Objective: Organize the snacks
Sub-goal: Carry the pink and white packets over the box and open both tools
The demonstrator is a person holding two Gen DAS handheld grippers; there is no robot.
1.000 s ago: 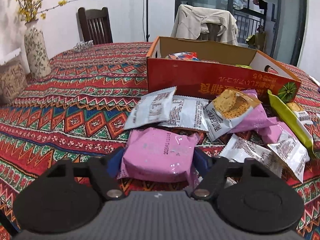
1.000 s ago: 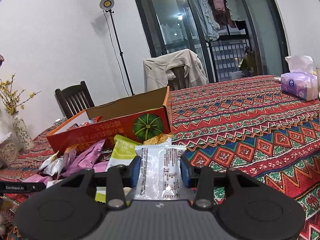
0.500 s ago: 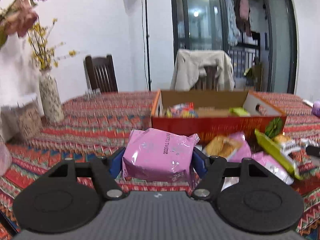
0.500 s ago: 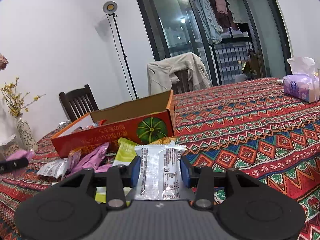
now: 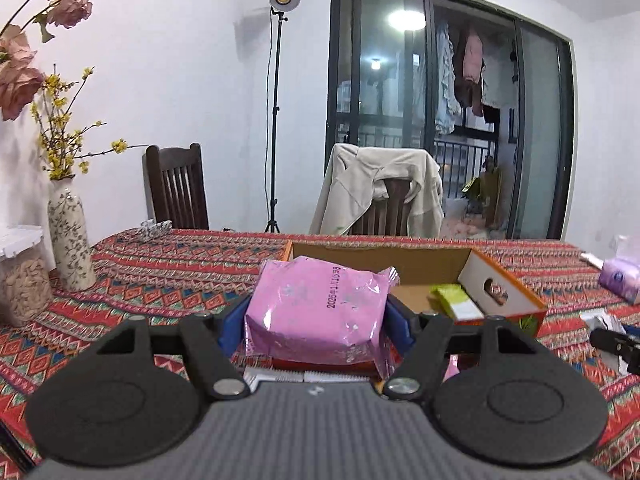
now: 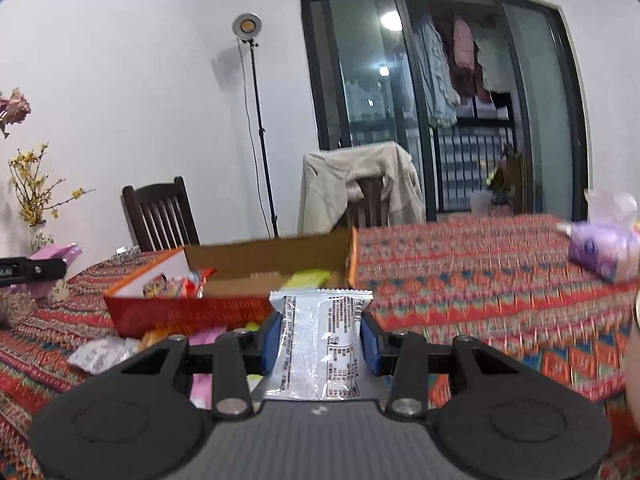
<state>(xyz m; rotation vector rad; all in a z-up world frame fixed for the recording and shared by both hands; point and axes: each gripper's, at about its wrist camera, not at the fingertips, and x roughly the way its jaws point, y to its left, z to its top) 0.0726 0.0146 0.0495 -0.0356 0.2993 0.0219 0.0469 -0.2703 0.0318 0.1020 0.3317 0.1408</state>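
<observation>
1. The left gripper is seen low in the frame's centre, its blue pads clenched fairly wide on a pink snack packet.
2. The right gripper is seen low in its frame's centre, clamped more narrowly on a silver snack packet.
3. An open red cardboard box is shown mid-frame on the patterned tablecloth, with loose snacks lying at lower left.
4. Compared with a second ago, both packets have been lifted off the pile; the box interior is now visible beyond them, and both grips are unchanged.
</observation>
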